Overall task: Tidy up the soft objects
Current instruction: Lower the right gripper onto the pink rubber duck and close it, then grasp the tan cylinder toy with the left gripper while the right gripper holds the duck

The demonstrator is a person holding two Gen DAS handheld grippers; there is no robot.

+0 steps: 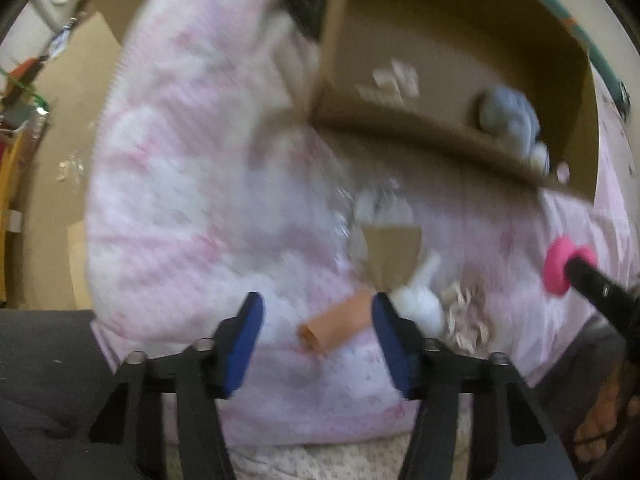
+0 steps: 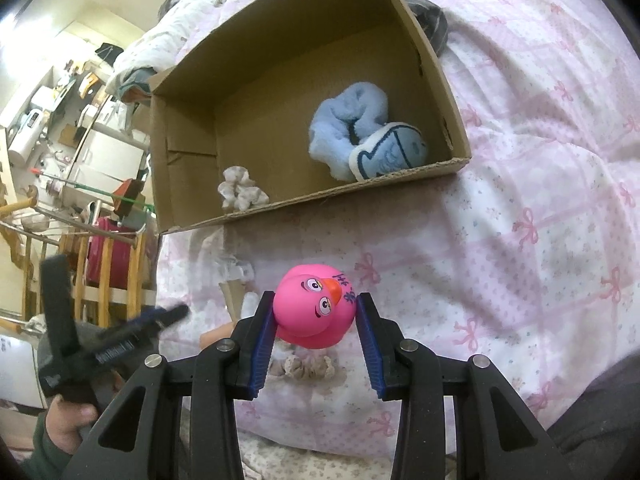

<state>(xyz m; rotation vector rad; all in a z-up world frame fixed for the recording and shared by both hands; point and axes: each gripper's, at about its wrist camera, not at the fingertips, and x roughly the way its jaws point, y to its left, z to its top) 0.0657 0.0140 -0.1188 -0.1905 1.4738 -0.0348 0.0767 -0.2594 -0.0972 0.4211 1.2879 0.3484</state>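
Duck, pink with an orange beak, sits pinched between my right fingers, held above the pink quilt of the bed, near the front wall of the cardboard box. Inside the box lie a blue plush toy and a pale scrunchie. My left fingers stand wide apart, holding nothing, over a small cardboard tube on the quilt.

Right gripper: clamped on pink duck
Box: holds blue plush, white scrunchie
Quilt: under box
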